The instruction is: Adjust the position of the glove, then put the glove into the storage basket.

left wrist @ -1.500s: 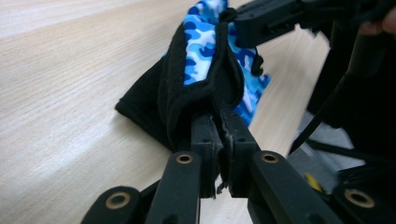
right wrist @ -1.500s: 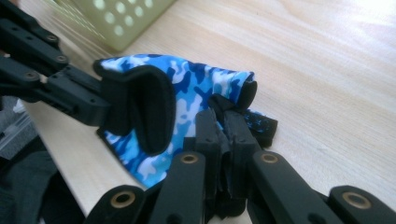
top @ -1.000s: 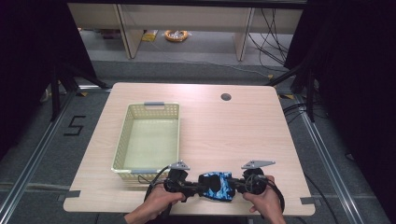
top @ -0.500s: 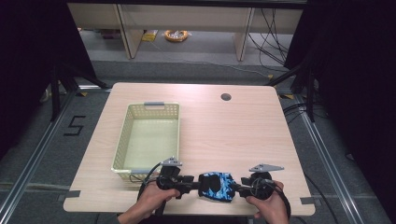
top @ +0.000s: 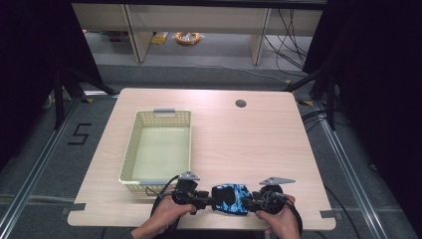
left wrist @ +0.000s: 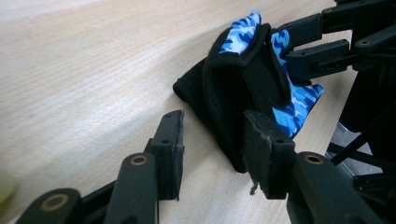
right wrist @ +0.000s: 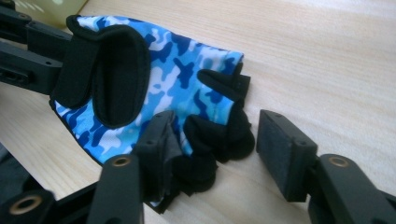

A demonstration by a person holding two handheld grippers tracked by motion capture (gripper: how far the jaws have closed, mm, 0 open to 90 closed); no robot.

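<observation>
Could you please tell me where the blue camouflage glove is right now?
In the high view, the glove lies on the table at its near edge, between the left gripper and right gripper, right of the basket.

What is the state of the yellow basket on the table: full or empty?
Empty. The high view shows the basket with its bare floor; the blue glove lies outside it on the table.

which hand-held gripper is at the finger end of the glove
The right hand-held gripper: its open jaws straddle the glove's black finger stubs. The left hand-held gripper is at the strap end.
</observation>
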